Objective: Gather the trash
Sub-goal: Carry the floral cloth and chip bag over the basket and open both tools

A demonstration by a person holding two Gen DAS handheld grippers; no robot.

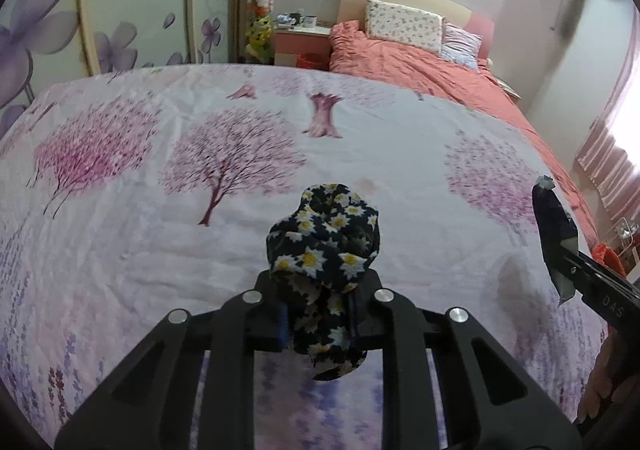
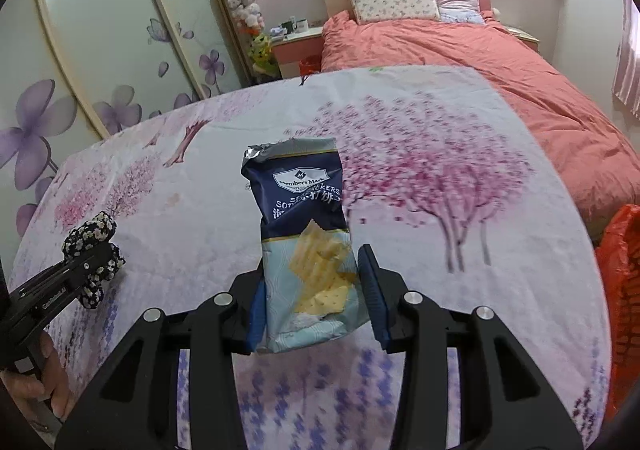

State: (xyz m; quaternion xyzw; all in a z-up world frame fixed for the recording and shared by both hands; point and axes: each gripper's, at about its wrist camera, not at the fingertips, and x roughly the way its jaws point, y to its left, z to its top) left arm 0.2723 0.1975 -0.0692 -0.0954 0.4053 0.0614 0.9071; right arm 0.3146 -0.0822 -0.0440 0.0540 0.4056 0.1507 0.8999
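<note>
Clamping a cracker wrapper [image 2: 306, 246], the right hand-held gripper [image 2: 316, 298]; left [image 1: 318, 314] grips floral cloth [image 1: 324, 246].

Sheet [image 1: 120, 250]: white cloth printed with pink and purple trees, spread flat under and ahead of both jaws.
Coral duvet [image 2: 500, 62]: seen ahead and to the right of the jaws.
Pillows [image 2: 394, 0]: two, propped at the headboard (one floral, one striped).
Nightstand [image 1: 302, 38]: far ahead, mugs set on top.
Wardrobe doors [image 2: 100, 50]: to the left, purple flowers printed.
</note>
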